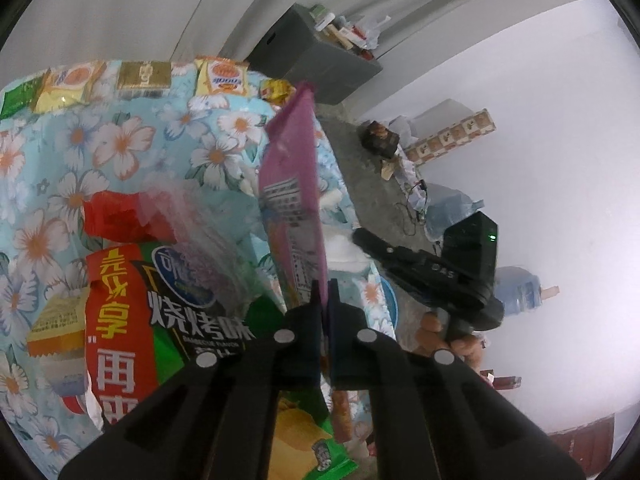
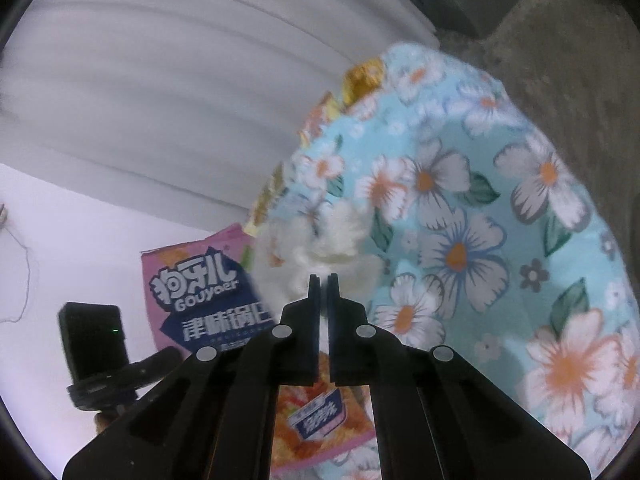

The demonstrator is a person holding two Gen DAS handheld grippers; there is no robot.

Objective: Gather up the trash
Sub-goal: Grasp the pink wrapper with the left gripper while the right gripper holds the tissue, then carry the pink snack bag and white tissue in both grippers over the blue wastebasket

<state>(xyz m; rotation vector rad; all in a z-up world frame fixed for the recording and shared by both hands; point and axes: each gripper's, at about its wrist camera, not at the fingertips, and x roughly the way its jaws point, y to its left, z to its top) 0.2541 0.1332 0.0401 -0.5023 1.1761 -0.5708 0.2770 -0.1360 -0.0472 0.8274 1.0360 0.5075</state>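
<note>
My left gripper [image 1: 325, 292] is shut on a pink snack bag [image 1: 292, 184] and holds it upright above the floral tablecloth [image 1: 120, 140]. The same bag shows in the right wrist view [image 2: 200, 284], with my left gripper's body below it. My right gripper [image 2: 324, 280] is shut on a crumpled white tissue [image 2: 320, 244] lifted over the table. A red and green chip bag [image 1: 132, 320], a red wrapper [image 1: 116, 220] and several yellow snack packets [image 1: 220, 76] lie on the cloth. My right gripper's body shows in the left wrist view at the table's right edge.
A grey bin [image 1: 316, 52] holding trash stands on the concrete floor [image 1: 360, 168] beyond the table. Boxes, cables and water jugs [image 1: 520, 288] line the white wall. An orange snack bag [image 2: 320, 420] lies under my right gripper.
</note>
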